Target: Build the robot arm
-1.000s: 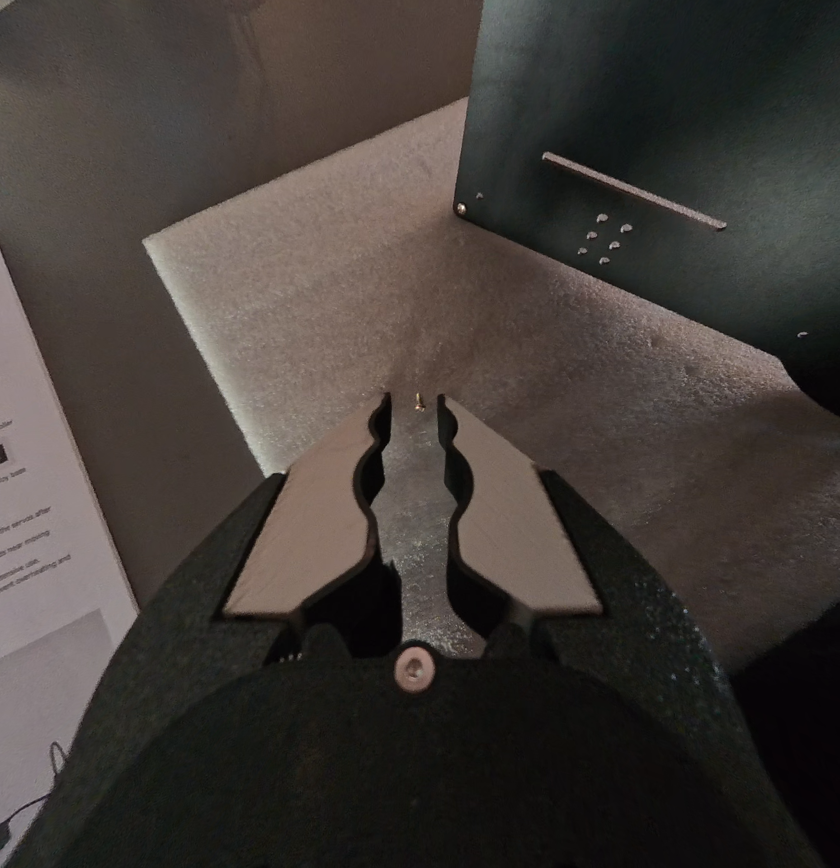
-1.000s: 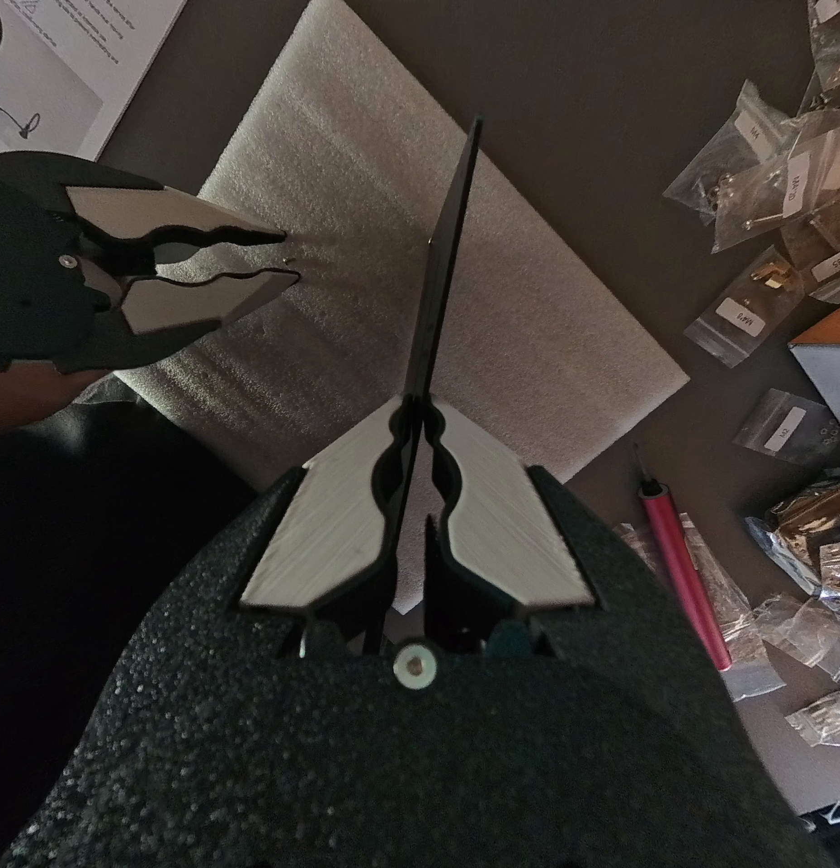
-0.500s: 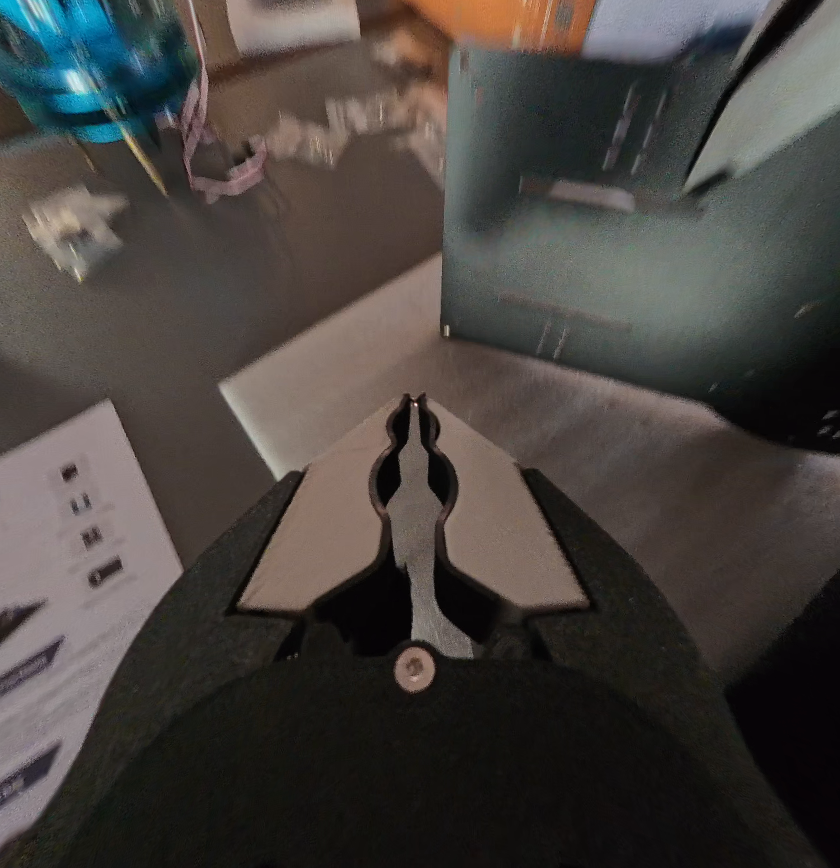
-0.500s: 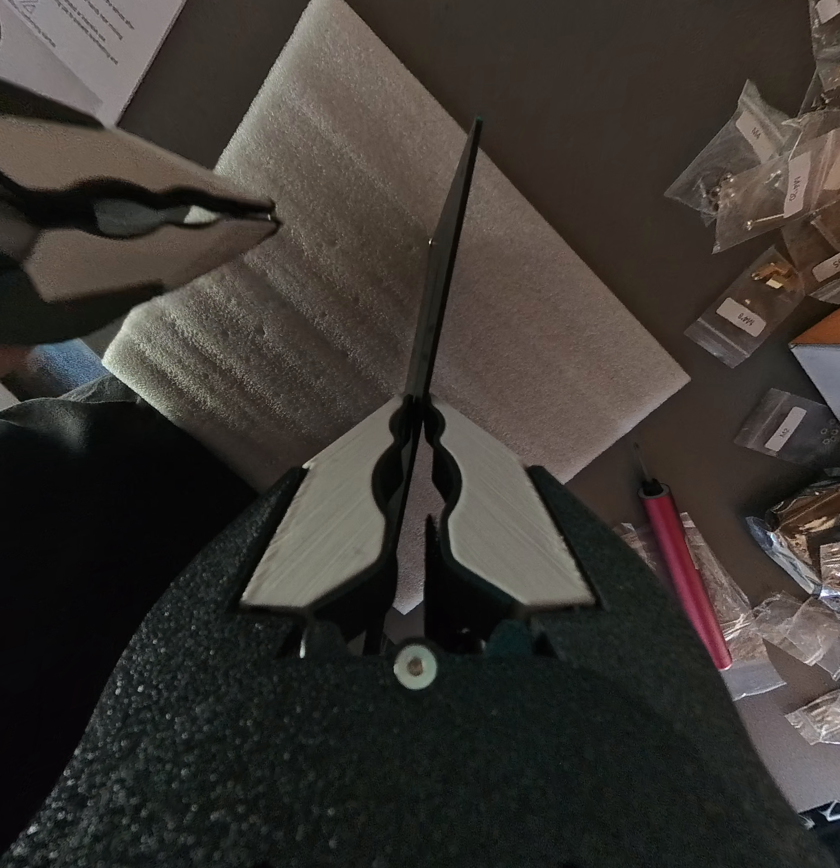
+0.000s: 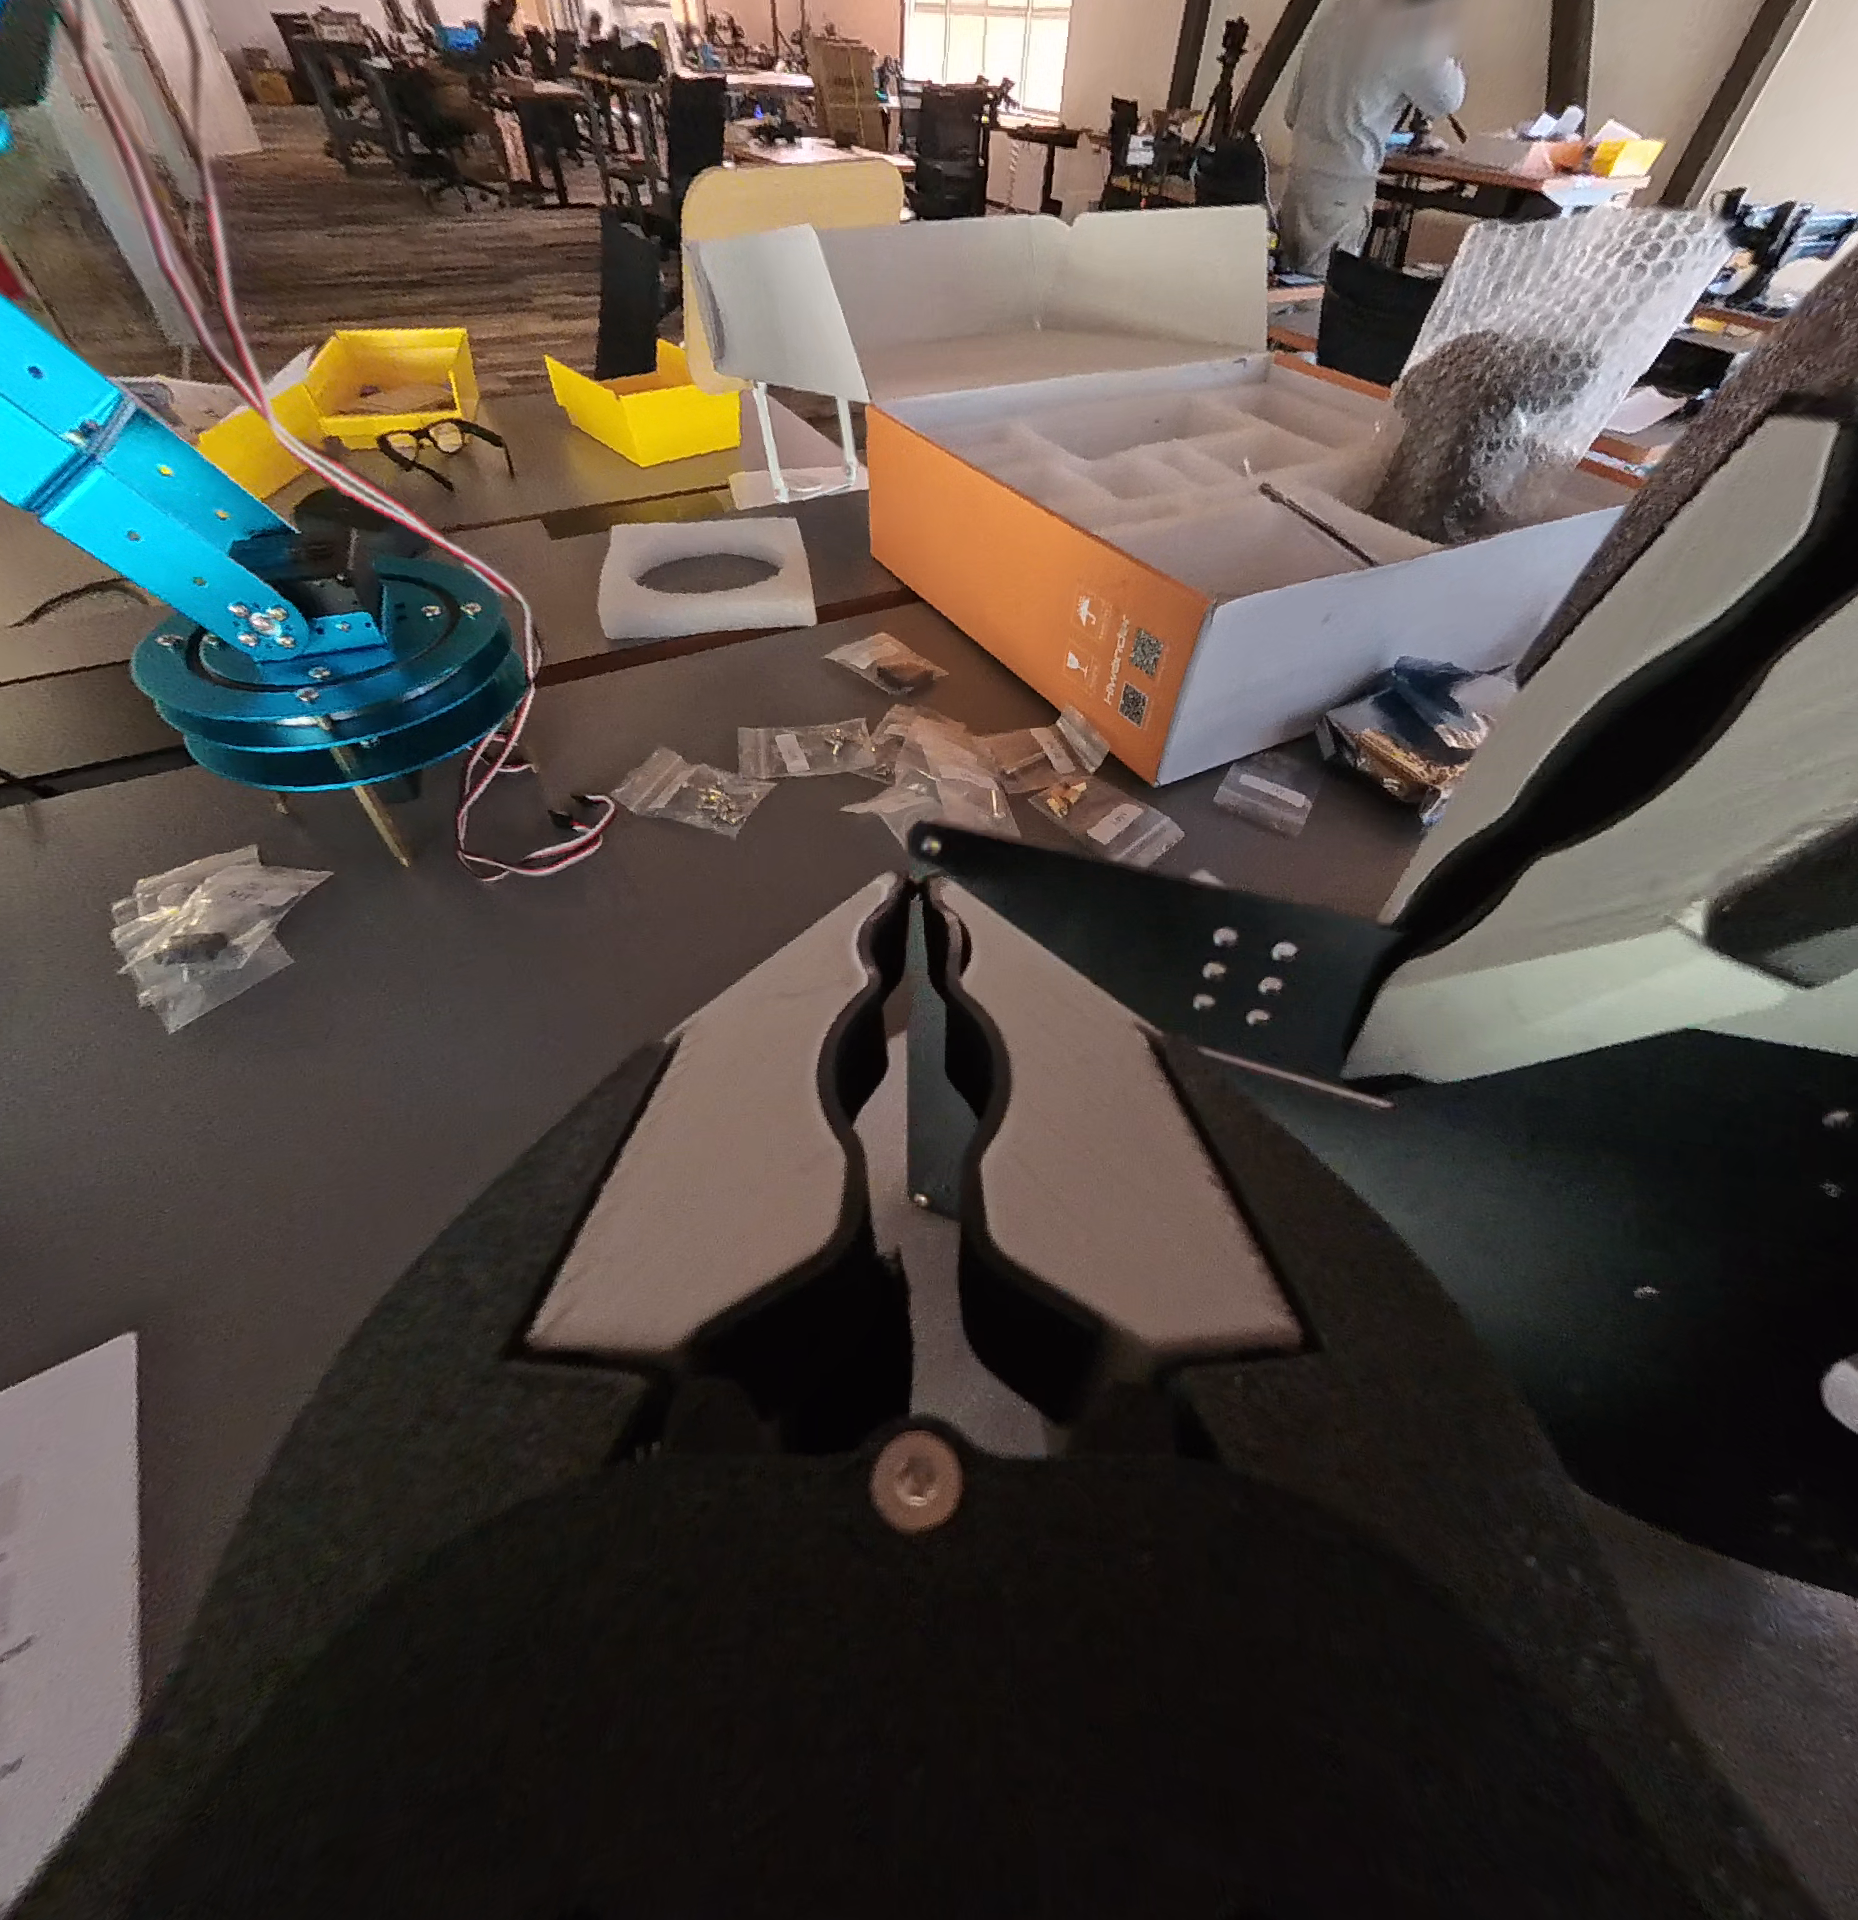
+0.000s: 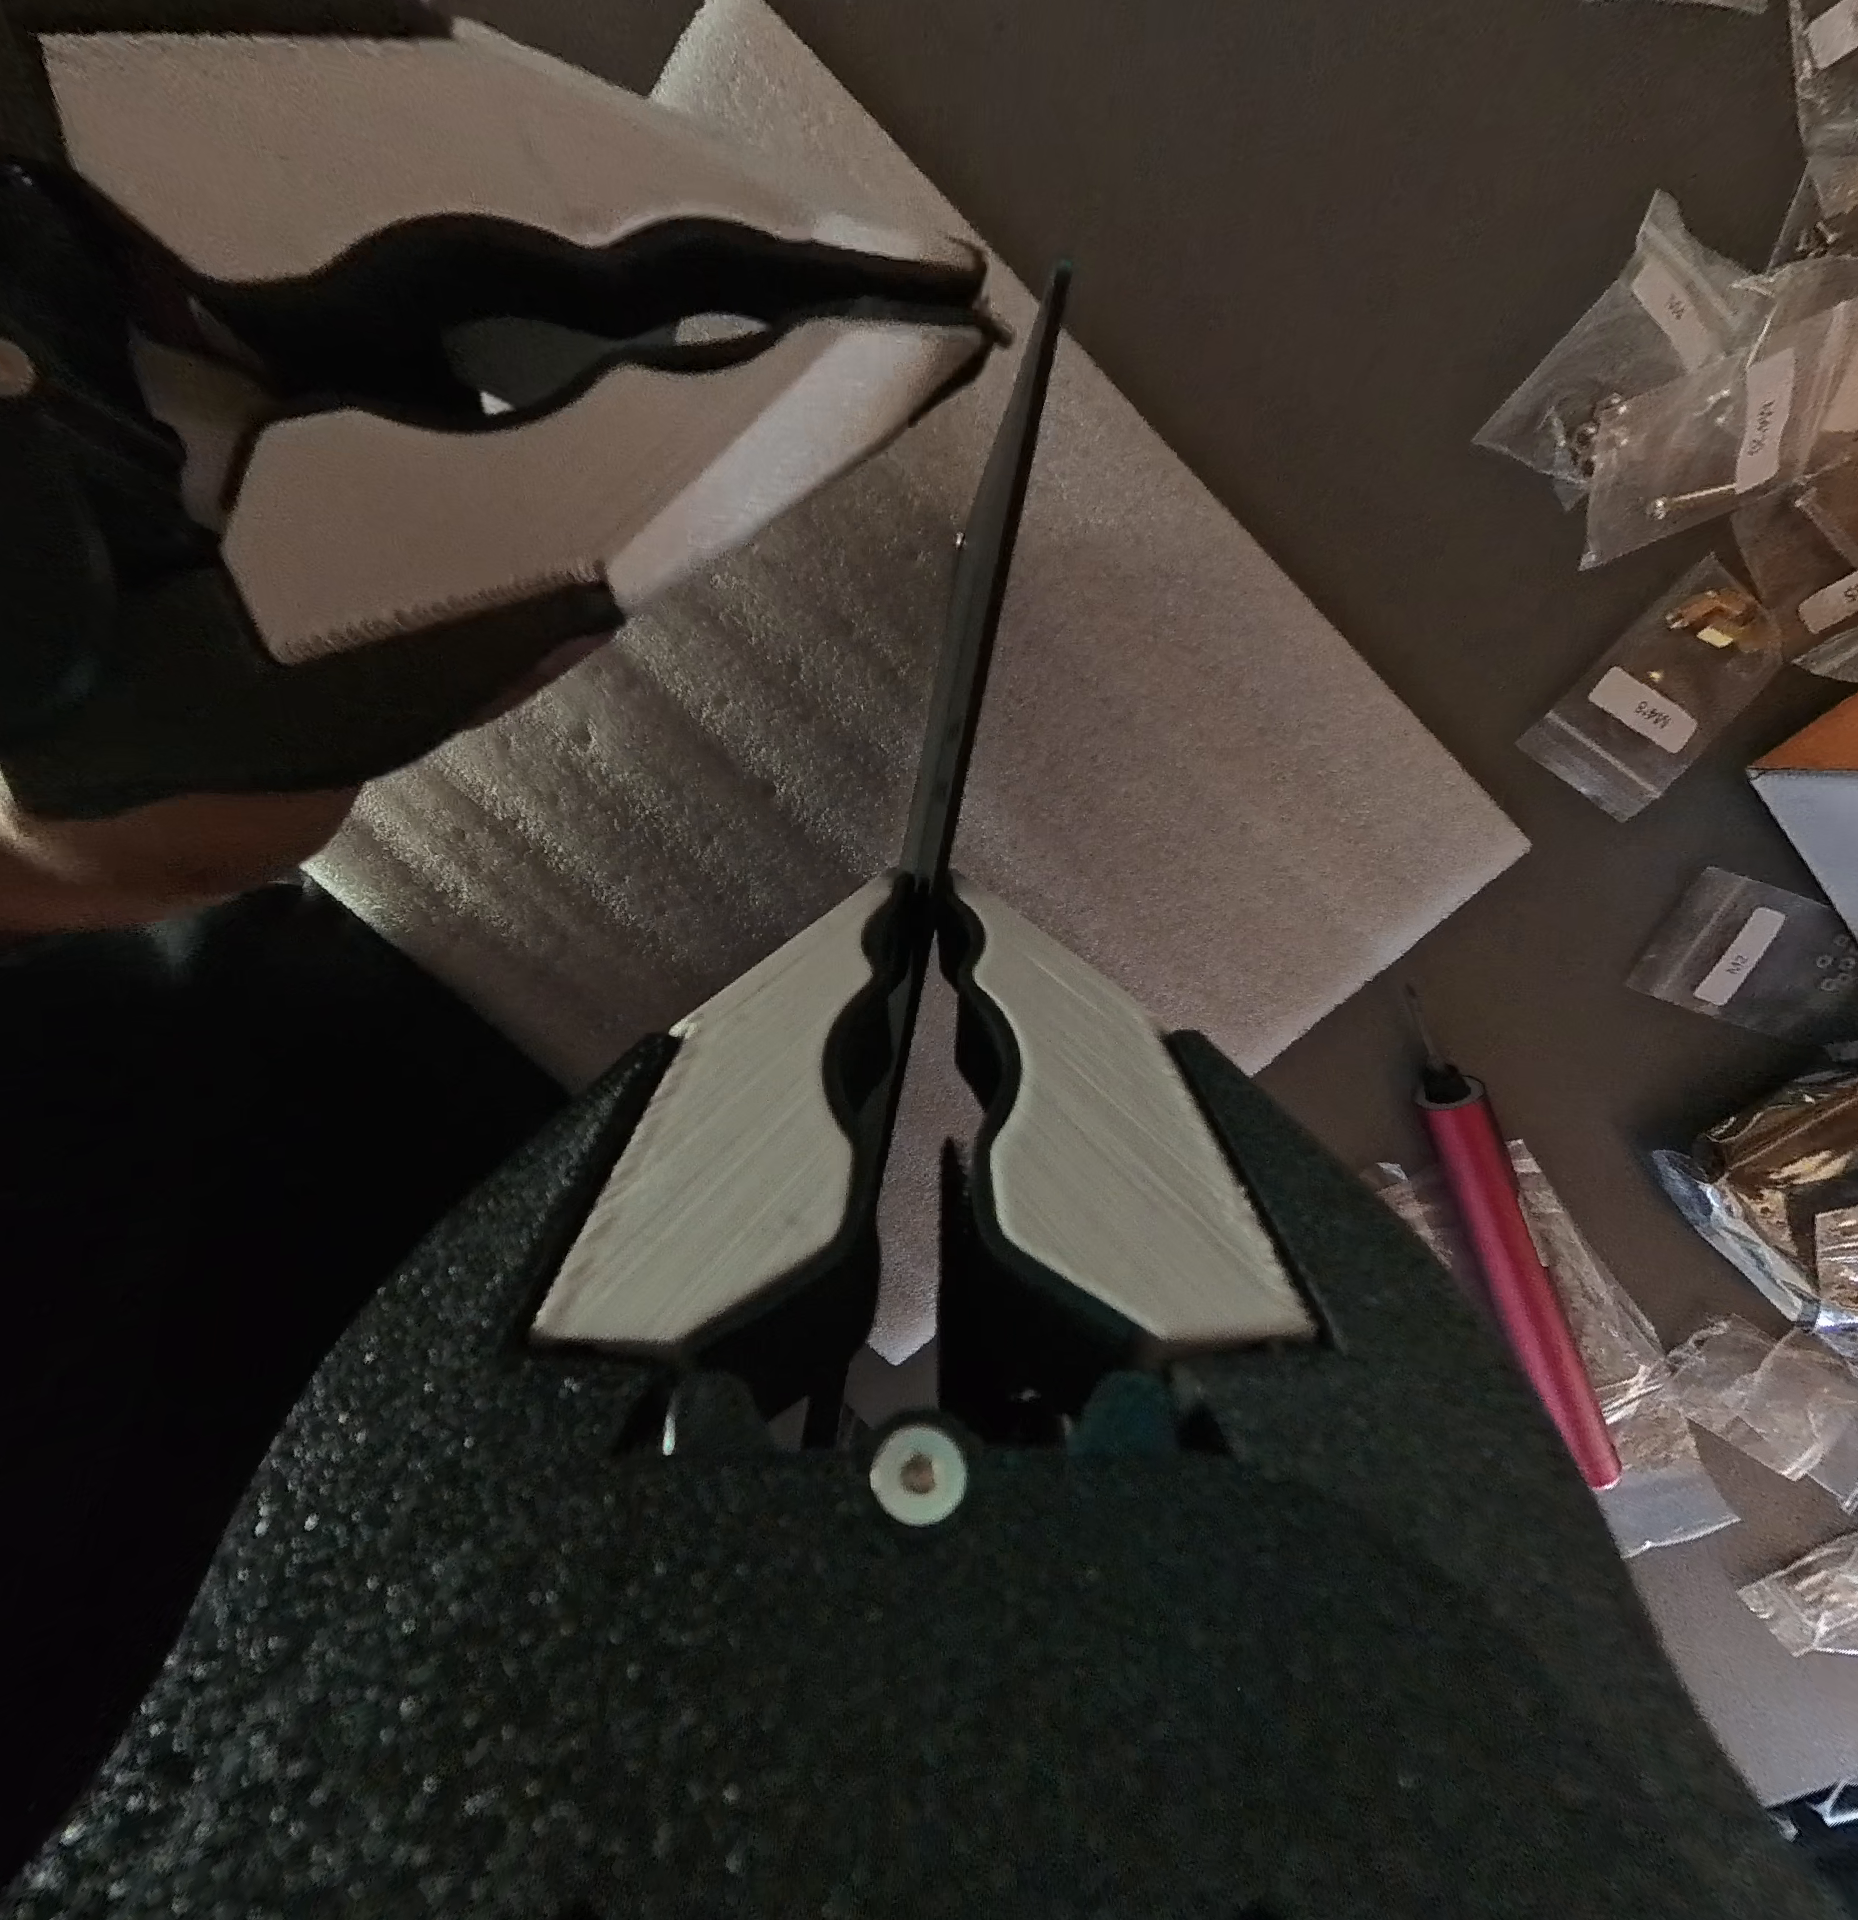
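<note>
Above a white foam sheet point(image 6: 1164, 748) on the dark desk point(image 6: 1372, 260), the right gripper point(image 6: 925, 894) is clamped on the lower edge of a thin black plate point(image 6: 992, 540), holding it upright and edge-on. The left gripper point(image 5: 917, 896) is closed to a narrow slit, its tips pinching a tiny screw point(image 6: 998, 330) just beside the plate's upper corner; whether screw and plate touch cannot be told. Right of the foam lie small clear parts bags point(image 6: 1621, 717) and a red-handled screwdriver point(image 6: 1507, 1268). Farther off stand an open orange box point(image 5: 1029, 561) and a blue robot-arm base point(image 5: 322, 675).
</note>
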Available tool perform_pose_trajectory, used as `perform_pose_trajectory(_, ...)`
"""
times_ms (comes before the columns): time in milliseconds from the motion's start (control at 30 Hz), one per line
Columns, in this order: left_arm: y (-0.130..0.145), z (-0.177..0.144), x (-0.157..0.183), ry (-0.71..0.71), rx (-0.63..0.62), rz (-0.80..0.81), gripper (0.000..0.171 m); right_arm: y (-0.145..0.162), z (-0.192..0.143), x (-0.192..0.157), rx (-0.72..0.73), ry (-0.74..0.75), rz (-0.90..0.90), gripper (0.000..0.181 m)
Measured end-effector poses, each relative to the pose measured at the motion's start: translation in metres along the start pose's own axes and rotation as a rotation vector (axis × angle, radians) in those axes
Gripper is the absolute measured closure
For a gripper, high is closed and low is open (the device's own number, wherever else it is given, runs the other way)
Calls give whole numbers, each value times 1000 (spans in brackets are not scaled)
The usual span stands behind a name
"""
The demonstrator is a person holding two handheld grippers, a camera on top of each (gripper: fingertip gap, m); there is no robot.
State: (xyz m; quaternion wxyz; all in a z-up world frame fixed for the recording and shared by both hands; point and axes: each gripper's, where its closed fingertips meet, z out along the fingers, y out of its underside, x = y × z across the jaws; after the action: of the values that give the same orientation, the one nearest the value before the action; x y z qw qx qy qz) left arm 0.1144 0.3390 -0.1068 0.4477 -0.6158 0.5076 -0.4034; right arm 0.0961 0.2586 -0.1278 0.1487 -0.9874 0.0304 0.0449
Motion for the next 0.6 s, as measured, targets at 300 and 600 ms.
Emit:
perform_pose_trajectory(300, -2, 3, -1, -36, 16, -1, 171, 0, 0, 0, -10, 8, -11, 179)
perform_pose_trajectory(600, -6, 5, -1, -56, 34, -38, 171, 0, 0, -1, -18, 17, -26, 179)
